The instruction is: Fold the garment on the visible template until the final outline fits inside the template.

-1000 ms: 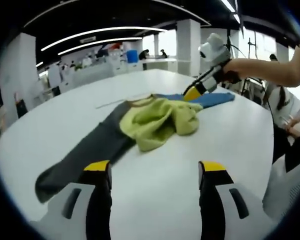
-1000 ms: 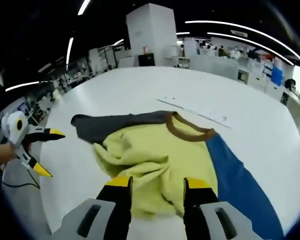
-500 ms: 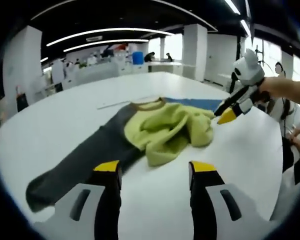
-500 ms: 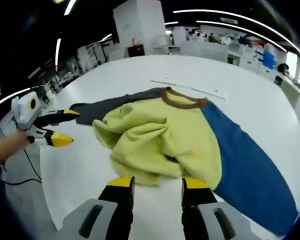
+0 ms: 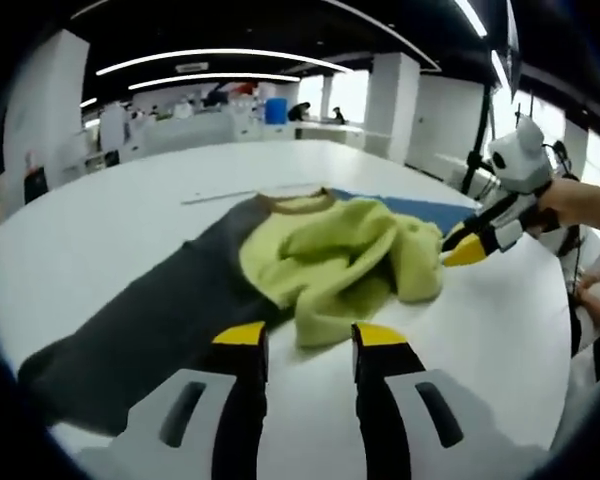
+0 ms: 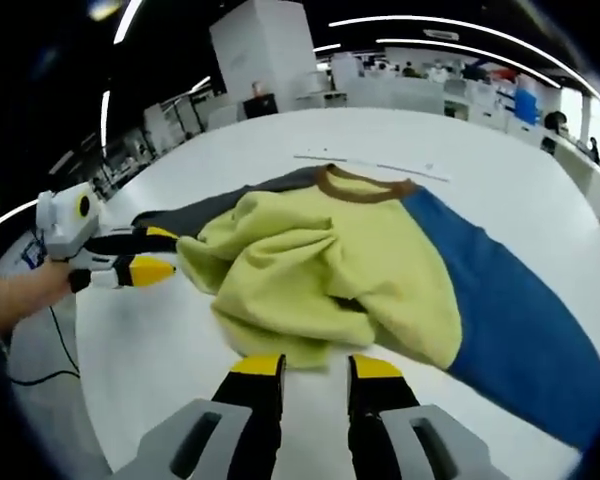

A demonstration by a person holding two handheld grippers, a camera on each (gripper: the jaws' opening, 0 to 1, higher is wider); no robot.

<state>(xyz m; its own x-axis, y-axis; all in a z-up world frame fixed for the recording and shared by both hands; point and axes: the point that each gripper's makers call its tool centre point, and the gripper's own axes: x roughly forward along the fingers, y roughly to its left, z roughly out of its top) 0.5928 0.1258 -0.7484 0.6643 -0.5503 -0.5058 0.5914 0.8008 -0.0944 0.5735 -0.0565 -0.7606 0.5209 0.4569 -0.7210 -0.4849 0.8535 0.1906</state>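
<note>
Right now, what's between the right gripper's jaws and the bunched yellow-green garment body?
Just a short strip of bare white table, seen in the right gripper view: the right gripper sits just short of the yellow-green garment hem.

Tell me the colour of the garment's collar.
Brown; the collar shows best in the right gripper view.

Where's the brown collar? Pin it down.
In the right gripper view the collar sits at the garment's far edge, topping the yellow body, between the grey sleeve and the blue sleeve, near a thin strip on the table.
</note>
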